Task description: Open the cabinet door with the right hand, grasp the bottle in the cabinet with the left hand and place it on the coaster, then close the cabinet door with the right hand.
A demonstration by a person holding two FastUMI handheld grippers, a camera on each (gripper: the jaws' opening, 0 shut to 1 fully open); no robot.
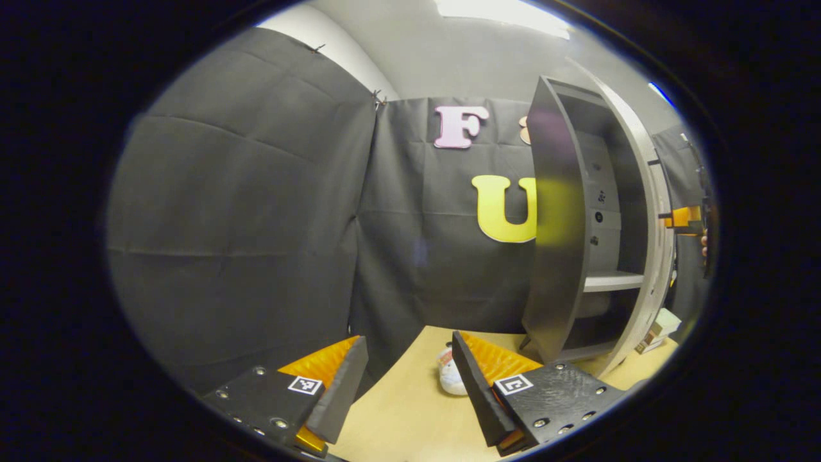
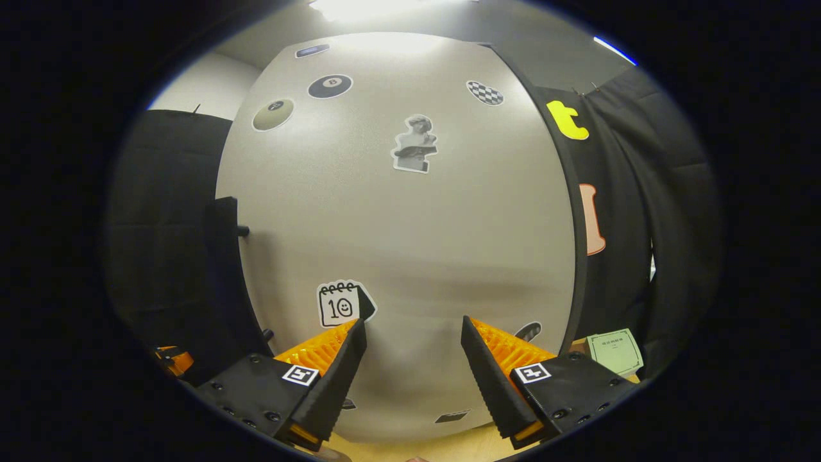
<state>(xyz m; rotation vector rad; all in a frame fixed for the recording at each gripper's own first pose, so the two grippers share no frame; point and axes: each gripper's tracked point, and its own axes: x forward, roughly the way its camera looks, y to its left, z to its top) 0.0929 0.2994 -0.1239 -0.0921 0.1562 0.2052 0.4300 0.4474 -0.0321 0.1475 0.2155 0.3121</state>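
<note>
1. In the left gripper view the cabinet [image 1: 596,224] stands on the wooden table [image 1: 397,410], up and to the right of the left gripper [image 1: 410,378], well apart from it.
2. Its door [image 1: 651,218] hangs open on the right side, edge-on, and a shelf [image 1: 612,281] shows inside; I cannot make out a bottle in there.
3. A small white and pink object [image 1: 451,375] lies on the table between that gripper's fingers, farther off; whether it is the coaster I cannot tell.
4. The left gripper's jaws stand wide apart, holding and touching nothing.
5. In the right gripper view the pale face of the door [image 2: 410,244], dotted with stickers, sits close ahead of the right gripper [image 2: 414,359].
6. The dark handle [image 2: 224,276] runs along the door's left edge, up and left of the gripper's left finger.
7. The right gripper's jaws are spread wide with nothing between them; I cannot tell if the tips touch the door.
8. A green card [image 2: 614,351] lies on the table to the right.
</note>
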